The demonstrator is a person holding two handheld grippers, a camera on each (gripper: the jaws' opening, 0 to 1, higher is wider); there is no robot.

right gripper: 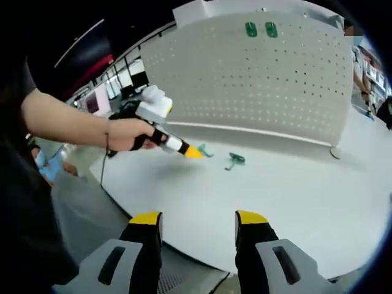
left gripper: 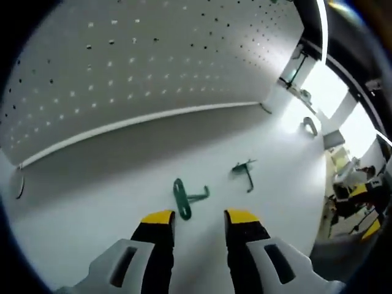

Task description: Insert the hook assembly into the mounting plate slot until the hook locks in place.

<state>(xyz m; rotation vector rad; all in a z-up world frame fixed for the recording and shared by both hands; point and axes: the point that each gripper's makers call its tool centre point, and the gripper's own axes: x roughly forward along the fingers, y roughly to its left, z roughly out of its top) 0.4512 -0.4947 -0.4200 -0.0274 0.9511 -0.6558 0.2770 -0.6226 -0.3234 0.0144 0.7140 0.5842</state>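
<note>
Two green hook pieces lie on the white table (left gripper: 92,208) in front of an upright white pegboard (left gripper: 153,55). The nearer hook (left gripper: 187,197) rests just beyond the yellow tips of my left gripper (left gripper: 199,215), which is open with nothing between its jaws. The second hook (left gripper: 244,170) lies further right. In the right gripper view a hand holds the left gripper (right gripper: 193,153) low over the table, its tip beside one hook (right gripper: 205,151); the other hook (right gripper: 234,160) lies to its right. My right gripper (right gripper: 199,218) is open and empty, back near the table's front edge.
Two green pieces (right gripper: 261,29) sit high on the pegboard (right gripper: 257,79). A grey metal loop (left gripper: 310,127) lies on the table at the board's right end. A round foot (right gripper: 335,151) stands at the board's corner. Shelves and clutter lie beyond the table.
</note>
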